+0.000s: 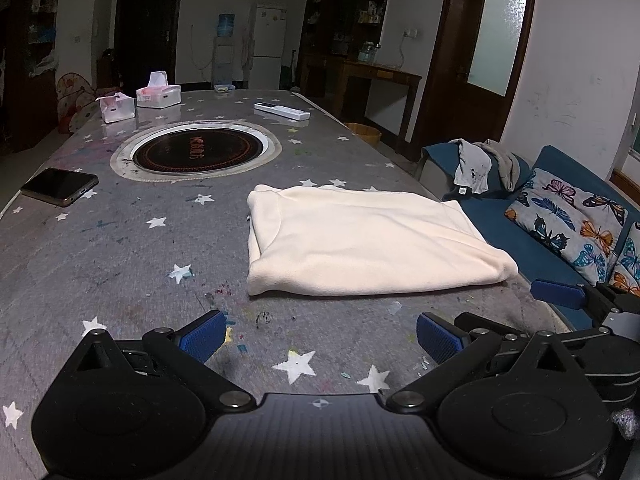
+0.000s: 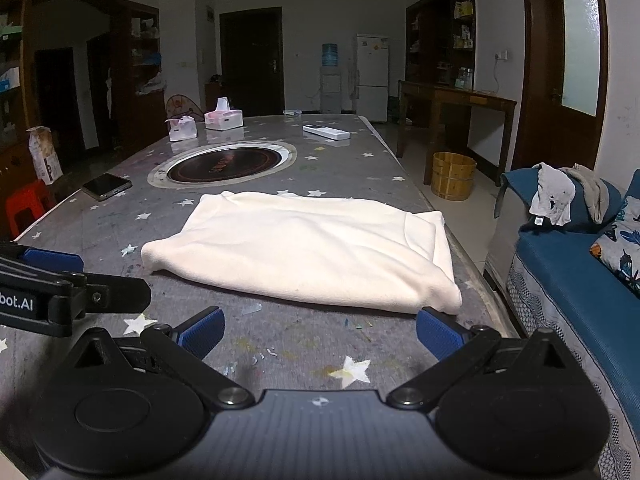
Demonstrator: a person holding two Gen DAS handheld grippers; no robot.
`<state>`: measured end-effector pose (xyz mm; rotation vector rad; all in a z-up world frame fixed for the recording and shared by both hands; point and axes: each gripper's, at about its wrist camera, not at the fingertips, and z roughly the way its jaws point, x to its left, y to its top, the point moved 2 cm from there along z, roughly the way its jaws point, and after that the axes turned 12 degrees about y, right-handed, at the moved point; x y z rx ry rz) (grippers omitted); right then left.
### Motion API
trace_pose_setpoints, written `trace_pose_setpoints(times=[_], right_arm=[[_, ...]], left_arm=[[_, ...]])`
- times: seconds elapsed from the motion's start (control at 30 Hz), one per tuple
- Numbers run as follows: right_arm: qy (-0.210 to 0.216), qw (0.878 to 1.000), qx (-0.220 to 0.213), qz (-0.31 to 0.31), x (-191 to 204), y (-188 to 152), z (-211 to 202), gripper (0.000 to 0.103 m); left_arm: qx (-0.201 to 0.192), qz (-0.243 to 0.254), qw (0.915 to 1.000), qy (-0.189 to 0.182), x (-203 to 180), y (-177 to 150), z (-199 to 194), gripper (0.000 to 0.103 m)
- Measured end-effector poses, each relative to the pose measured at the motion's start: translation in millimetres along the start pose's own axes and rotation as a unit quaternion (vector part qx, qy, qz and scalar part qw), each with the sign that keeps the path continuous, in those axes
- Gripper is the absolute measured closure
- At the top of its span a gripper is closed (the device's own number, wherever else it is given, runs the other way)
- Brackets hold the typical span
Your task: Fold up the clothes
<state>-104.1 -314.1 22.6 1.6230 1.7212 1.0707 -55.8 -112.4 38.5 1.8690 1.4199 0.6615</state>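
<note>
A cream garment lies folded into a thick rectangle on the grey star-patterned table; it also shows in the right wrist view. My left gripper is open and empty, a short way in front of the garment's near edge. My right gripper is open and empty, its right fingertip close to the garment's near right corner. The right gripper's finger shows at the right edge of the left wrist view. The left gripper shows at the left of the right wrist view.
A round inset cooktop, a phone, two tissue boxes and a white remote lie farther back on the table. A blue sofa with more clothes stands to the right. A wooden bucket is on the floor.
</note>
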Motion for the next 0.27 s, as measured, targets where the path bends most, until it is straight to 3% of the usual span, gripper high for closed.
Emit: trace_pose_setpoints(times=[0.27], right_arm=[[-0.002,1.0,0.001,-0.003,1.8,-1.4,-3.6,0.0]], left_arm=[[0.002,0.0,1.0,0.0,-1.2,-1.5,-2.9,0.0]])
